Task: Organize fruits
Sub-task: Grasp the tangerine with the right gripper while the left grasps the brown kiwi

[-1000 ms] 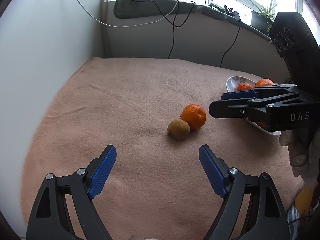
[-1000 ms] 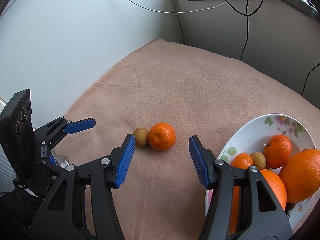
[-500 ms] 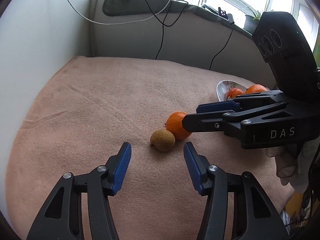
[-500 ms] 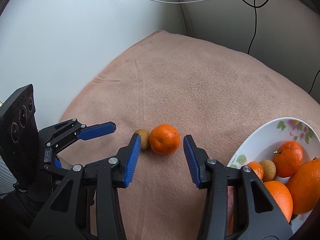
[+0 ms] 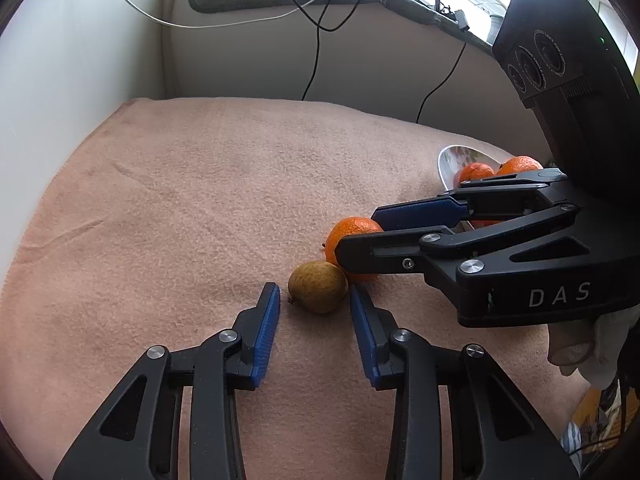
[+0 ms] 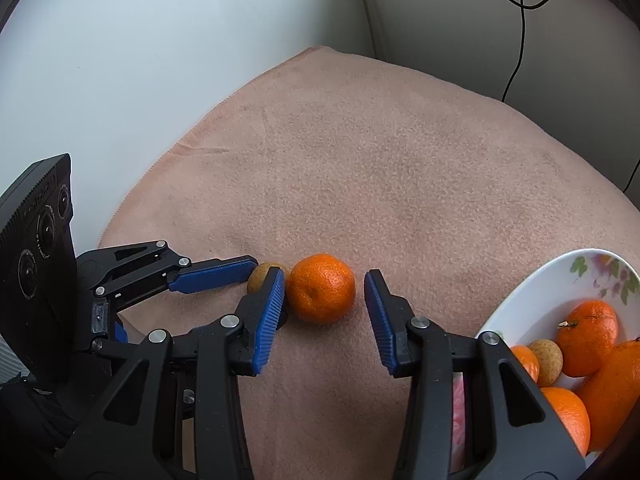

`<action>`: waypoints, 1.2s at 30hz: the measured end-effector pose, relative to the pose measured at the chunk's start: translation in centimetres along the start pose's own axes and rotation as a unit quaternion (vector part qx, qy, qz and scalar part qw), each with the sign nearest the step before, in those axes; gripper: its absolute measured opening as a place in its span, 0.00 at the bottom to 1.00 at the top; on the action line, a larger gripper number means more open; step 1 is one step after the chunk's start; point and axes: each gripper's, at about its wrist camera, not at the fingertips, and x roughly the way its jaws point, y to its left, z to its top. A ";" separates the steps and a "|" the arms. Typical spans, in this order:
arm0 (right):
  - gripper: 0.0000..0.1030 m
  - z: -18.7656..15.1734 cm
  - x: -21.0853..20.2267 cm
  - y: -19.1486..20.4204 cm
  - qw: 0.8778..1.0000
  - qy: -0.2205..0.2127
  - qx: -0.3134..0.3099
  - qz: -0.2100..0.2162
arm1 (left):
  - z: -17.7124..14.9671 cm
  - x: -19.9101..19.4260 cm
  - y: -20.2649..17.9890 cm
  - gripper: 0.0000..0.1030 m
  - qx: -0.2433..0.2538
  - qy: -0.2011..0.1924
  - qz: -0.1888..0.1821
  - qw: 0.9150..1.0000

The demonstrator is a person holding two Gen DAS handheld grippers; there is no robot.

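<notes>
A small brown fruit [image 5: 318,287] and a tangerine [image 5: 352,236] lie touching on the pink blanket [image 5: 200,208]. My left gripper [image 5: 315,298] is open, its blue pads either side of the brown fruit. My right gripper [image 6: 325,283] is open around the tangerine [image 6: 321,288], its left pad between the tangerine and the brown fruit [image 6: 262,276]. The left gripper shows at the left of the right wrist view. A white flowered bowl [image 6: 560,276] at the right holds several oranges and a small brown fruit.
A white wall [image 6: 120,80] borders the blanket on the left. Behind it a beige ledge [image 5: 360,60] carries hanging black and white cables [image 5: 316,52]. The bowl [image 5: 448,160] sits near the blanket's right edge.
Both grippers have moved forward and down to the two loose fruits. The left one has narrowed around the brown fruit; the right one now straddles the tangerine.
</notes>
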 end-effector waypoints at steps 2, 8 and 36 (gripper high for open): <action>0.43 0.0 0.0 0.1 1.000 -0.001 -0.004 -0.002 | 0.0 0.1 0.2 0.32 -0.006 0.000 -0.004 1.000; 0.37 0.2 0.2 0.3 1.000 0.005 -0.010 0.001 | 0.2 0.2 0.3 0.28 -0.002 0.002 -0.008 1.000; 0.37 0.2 1.4 2.4 0.996 0.011 -0.069 -0.050 | -1.3 -2.1 1.6 0.28 -0.022 -0.013 0.007 1.000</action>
